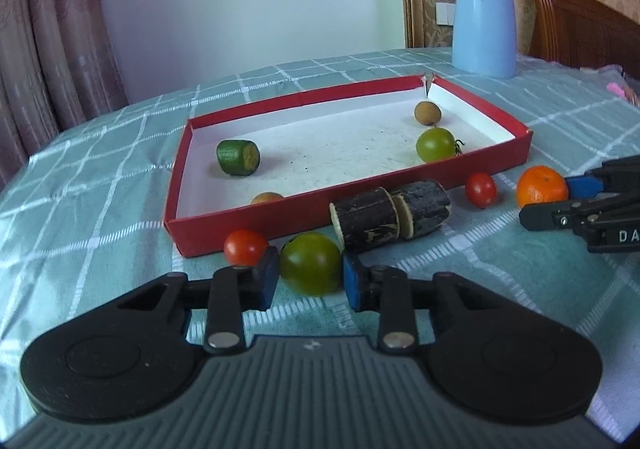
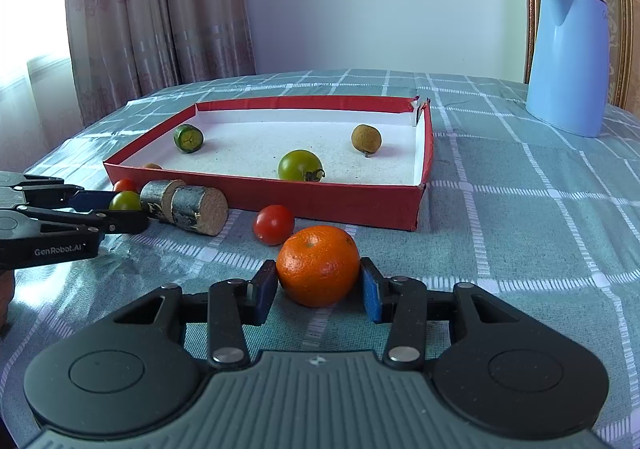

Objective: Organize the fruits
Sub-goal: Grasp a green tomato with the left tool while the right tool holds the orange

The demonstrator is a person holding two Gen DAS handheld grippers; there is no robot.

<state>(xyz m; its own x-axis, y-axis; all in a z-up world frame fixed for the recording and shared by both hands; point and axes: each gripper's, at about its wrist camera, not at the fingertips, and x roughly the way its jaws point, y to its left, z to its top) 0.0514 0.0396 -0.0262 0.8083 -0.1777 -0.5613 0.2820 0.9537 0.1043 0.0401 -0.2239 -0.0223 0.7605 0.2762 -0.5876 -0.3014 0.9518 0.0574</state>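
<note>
A red tray (image 1: pixel 280 213) (image 2: pixel 340 205) holds a green tomato (image 1: pixel 435 145) (image 2: pixel 300 165), a cucumber piece (image 1: pixel 238 157) (image 2: pixel 188 138) and two brown longans (image 1: pixel 428 113) (image 2: pixel 366 137). My left gripper (image 1: pixel 310 283) is closed around a green tomato (image 1: pixel 310 263) (image 2: pixel 125 201) on the cloth, both pads touching it. My right gripper (image 2: pixel 318 287) is closed around an orange mandarin (image 2: pixel 318 265) (image 1: pixel 541 185), both pads touching it. Two dark sugarcane pieces (image 1: pixel 388 219) (image 2: pixel 186 205) and two red cherry tomatoes (image 1: pixel 245 247) (image 1: pixel 481 189) (image 2: pixel 274 224) lie in front of the tray.
A blue kettle (image 1: pixel 484 21) (image 2: pixel 568 65) stands at the back right on the checked green tablecloth (image 1: pixel 100 177) (image 2: pixel 520 209). A wooden headboard (image 1: pixel 580 25) lies behind it. Curtains (image 1: pixel 44 29) (image 2: pixel 152 9) hang at the left.
</note>
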